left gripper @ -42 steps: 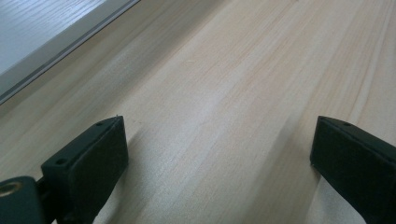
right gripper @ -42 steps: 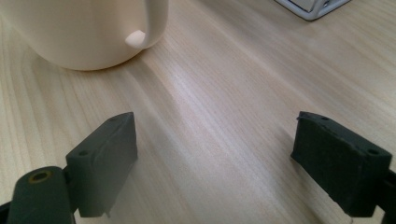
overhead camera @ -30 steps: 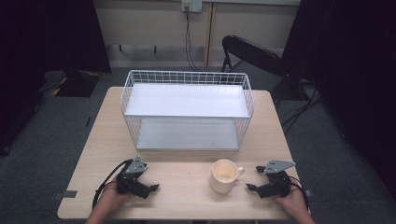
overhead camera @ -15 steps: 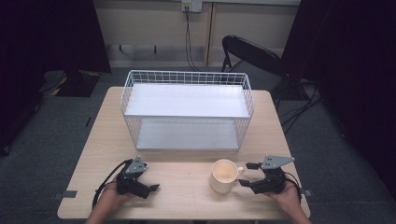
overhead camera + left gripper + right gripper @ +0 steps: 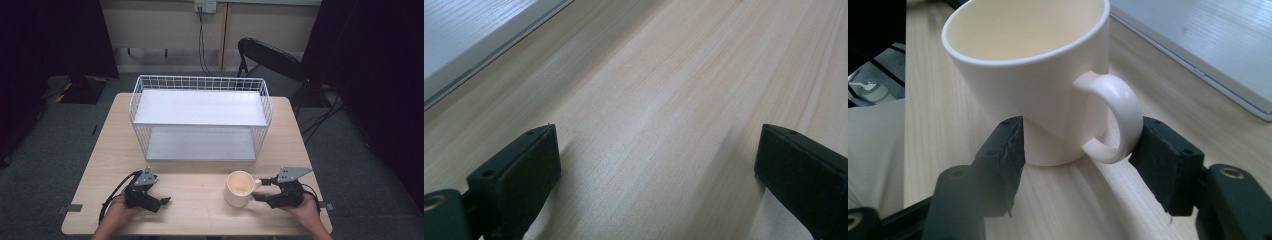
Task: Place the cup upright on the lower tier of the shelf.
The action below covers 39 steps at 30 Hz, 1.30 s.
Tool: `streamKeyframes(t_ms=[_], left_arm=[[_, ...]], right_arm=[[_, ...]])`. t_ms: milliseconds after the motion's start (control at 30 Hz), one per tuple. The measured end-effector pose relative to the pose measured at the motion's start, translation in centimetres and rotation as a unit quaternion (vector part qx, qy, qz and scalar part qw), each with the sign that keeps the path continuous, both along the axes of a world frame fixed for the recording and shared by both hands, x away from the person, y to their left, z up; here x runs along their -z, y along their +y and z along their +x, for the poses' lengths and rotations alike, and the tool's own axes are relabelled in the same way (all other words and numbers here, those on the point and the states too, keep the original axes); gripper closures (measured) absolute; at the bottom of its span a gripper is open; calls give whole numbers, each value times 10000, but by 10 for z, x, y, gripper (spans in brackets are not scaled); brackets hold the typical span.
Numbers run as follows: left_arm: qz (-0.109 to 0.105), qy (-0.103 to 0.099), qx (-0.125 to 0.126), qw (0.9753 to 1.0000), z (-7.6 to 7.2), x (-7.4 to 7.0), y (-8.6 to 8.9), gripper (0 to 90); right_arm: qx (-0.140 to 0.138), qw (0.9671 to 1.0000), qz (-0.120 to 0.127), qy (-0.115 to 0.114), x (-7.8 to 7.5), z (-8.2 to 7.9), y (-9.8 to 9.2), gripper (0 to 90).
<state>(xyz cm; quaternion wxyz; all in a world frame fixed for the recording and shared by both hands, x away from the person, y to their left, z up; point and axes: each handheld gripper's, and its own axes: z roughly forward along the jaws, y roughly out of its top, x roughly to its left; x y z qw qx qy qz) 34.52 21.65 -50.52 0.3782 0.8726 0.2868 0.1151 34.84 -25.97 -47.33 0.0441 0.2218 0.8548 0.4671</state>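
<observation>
Mug handle (image 5: pixel 1113 117) between open jaws — unclamped.

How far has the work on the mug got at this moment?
Done: the right gripper has its open jaws either side of the cream mug's handle. In hand: closing on it. Left: lifting the mug, which stands on the table. Left gripper idle, open.

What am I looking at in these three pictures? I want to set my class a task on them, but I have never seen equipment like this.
A person sits at a wooden table with a hand-held two-jaw gripper in each hand. One picture looks down from above; the other two come from cameras riding on the grippers. On the table stand a white wire rack and a cream mug. The right gripper has its open jaws around the mug's handle, not yet closed. The left gripper rests open on bare wood, holding nothing.
</observation>
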Motion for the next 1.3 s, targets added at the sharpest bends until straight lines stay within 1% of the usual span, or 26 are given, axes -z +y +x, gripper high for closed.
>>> streamKeyframes(t_ms=[33, 67, 100, 133, 233, 267, 300, 333, 400, 467, 500, 533, 567, 633, 667, 800, 867, 933, 967, 1033, 1067, 1100, 1133, 1167, 1200, 1300], left_arm=[[0, 0, 0, 10000, 0, 0, 0, 40], [0, 1, 1, 10000, 0, 0, 0, 40], [0, 1, 1, 10000, 0, 0, 0, 40], [1, 1, 0, 10000, 0, 0, 0, 40], [0, 1, 0, 10000, 0, 0, 0, 40], [0, 1, 0, 10000, 0, 0, 0, 40], [0, 1, 0, 10000, 0, 0, 0, 40], [1, 1, 1, 10000, 0, 0, 0, 40], [1, 1, 0, 10000, 0, 0, 0, 40], [-1, 2, -1, 10000, 0, 0, 0, 40], [0, 1, 0, 10000, 0, 0, 0, 40], [10, -9, 4, 10000, 0, 0, 0, 40], [11, -10, 5, 10000, 0, 0, 0, 40], [9, -8, 4, 10000, 0, 0, 0, 40], [9, -8, 4, 10000, 0, 0, 0, 40], [9, -9, 4, 10000, 0, 0, 0, 40], [0, 1, -3, 10000, 0, 0, 0, 40], [-1, 1, -3, 10000, 0, 0, 0, 40], [8, -9, 3, 10000, 0, 0, 0, 40], [8, -9, 2, 10000, 0, 0, 0, 40], [-17, -7, -20, 10000, 0, 0, 0, 40], [-17, -7, -20, 10000, 0, 0, 0, 40], [-19, -7, -24, 10000, 0, 0, 0, 40], [-19, -7, -24, 10000, 0, 0, 0, 40], [-20, -6, -24, 10000, 0, 0, 0, 40], [-29, 3, -31, 10000, 0, 0, 0, 40]], right_arm=[[0, 10000, 0, 0, 0, 0, 0, 412], [-26, 10000, 32, 89, 0, -2, -1, 482], [-26, 10000, 32, 89, 0, -2, -1, 482], [-54, 9997, 71, 228, 1, -2, -1, 518], [-162, 9992, 5, 357, 2, -4, 1, 606], [-162, 9992, 5, 357, 2, -4, 1, 606], [-188, 9990, -6, 394, 2, -5, 2, 646], [-281, 9985, -32, 472, 2, -5, 5, 732], [-290, 9983, -76, 494, 3, -5, 7, 739], [-286, 9986, -112, 441, 2, -6, 9, 750], [-229, 9990, -175, 353, 1, -7, 9, 775], [-108, 9991, -183, 363, -2, -8, 9, 799], [-11, 9993, -139, 334, -2, -8, 9, 800], [98, 9995, -204, 232, -2, -8, 8, 801], [98, 9995, -204, 232, -2, -8, 8, 801], [254, 9994, -224, 70, -4, -10, 8, 806], [352, 9991, -245, 28, -5, -10, 8, 807], [380, 9990, -243, 18, -5, -10, 8, 807], [500, 9985, -229, -15, -7, -9, 6, 809], [554, 9982, -220, -26, -7, -9, 5, 810], [698, 9974, -185, -16, -8, -8, 2, 810], [698, 9974, -185, -16, -8, -8, 2, 810], [823, 9965, -140, 5, -8, -7, -1, 812], [823, 9965, -140, 5, -8, -7, -1, 812], [952, 9954, -99, 30, -9, -6, -5, 813], [1063, 9943, -37, 50, -10, -5, -7, 814]])
